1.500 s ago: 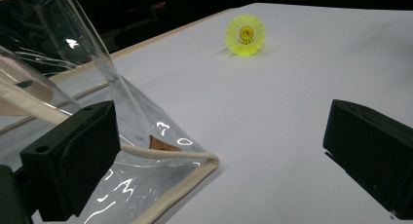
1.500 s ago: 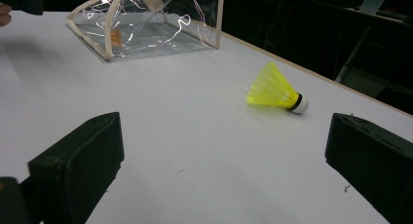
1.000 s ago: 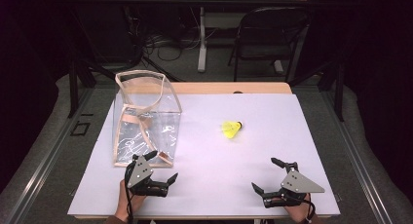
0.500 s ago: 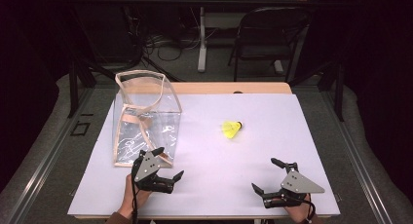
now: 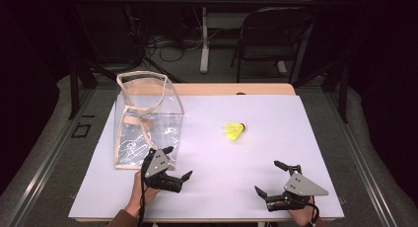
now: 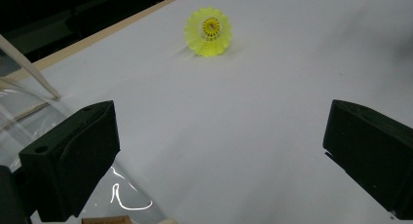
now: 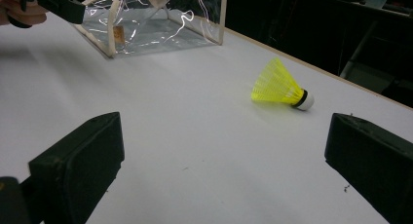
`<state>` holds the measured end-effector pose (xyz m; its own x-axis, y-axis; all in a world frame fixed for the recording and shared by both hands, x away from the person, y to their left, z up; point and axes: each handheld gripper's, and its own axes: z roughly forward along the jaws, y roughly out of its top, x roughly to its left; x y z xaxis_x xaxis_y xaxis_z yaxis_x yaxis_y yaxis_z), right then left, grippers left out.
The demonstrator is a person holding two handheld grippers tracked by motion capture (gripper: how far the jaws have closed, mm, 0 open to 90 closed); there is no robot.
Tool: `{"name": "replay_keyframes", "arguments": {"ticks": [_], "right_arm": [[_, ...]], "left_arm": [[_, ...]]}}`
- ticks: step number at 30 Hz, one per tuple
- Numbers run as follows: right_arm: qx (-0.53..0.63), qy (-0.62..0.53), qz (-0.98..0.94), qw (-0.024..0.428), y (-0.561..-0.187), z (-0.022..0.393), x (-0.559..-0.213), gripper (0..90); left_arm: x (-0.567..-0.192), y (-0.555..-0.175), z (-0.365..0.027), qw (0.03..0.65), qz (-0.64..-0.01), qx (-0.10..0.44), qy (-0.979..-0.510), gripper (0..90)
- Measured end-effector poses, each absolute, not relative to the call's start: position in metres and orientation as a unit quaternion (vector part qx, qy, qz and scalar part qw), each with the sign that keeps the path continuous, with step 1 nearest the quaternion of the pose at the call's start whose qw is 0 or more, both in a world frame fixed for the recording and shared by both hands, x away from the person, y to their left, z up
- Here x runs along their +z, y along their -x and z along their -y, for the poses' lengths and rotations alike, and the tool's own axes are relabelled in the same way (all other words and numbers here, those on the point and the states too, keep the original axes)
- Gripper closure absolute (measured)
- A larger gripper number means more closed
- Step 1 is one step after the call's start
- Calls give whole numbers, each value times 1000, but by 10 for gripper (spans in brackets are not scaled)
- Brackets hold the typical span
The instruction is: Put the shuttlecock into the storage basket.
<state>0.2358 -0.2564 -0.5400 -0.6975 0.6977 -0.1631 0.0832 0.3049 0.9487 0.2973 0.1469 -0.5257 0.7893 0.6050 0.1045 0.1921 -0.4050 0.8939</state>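
A yellow shuttlecock point(image 5: 234, 131) lies on its side near the middle of the white table point(image 5: 296, 123). In the left gripper view the shuttlecock point(image 6: 209, 31) lies far ahead with its skirt facing me. The right gripper view shows the shuttlecock point(image 7: 281, 85) side-on, its white cork pointing right. A clear plastic bag point(image 5: 148, 118) with beige trim stands upright at the left. My left gripper point(image 5: 178, 163) is open just in front of the bag's near right corner, holding nothing. My right gripper point(image 5: 267, 176) is open near the front right edge, also with nothing in it.
A wooden strip point(image 5: 231, 89) runs along the table's far edge. Beyond it stand a black folding chair point(image 5: 276, 34) and a table leg among cables on the floor. In the right gripper view, the bag point(image 7: 156, 19) and the other hand point(image 7: 19, 12) appear at the far left.
My left gripper has moved right and a little forward along the bag's front corner. The right gripper, the shuttlecock and the bag have stayed put.
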Motion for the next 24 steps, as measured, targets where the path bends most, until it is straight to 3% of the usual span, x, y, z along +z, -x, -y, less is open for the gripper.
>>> {"name": "replay_keyframes", "arguments": {"ticks": [24], "right_arm": [[528,-258,-755,289,-236,256,-540,4]], "left_arm": [[-517,-330,-108,479,-220,181,-830,0]]}}
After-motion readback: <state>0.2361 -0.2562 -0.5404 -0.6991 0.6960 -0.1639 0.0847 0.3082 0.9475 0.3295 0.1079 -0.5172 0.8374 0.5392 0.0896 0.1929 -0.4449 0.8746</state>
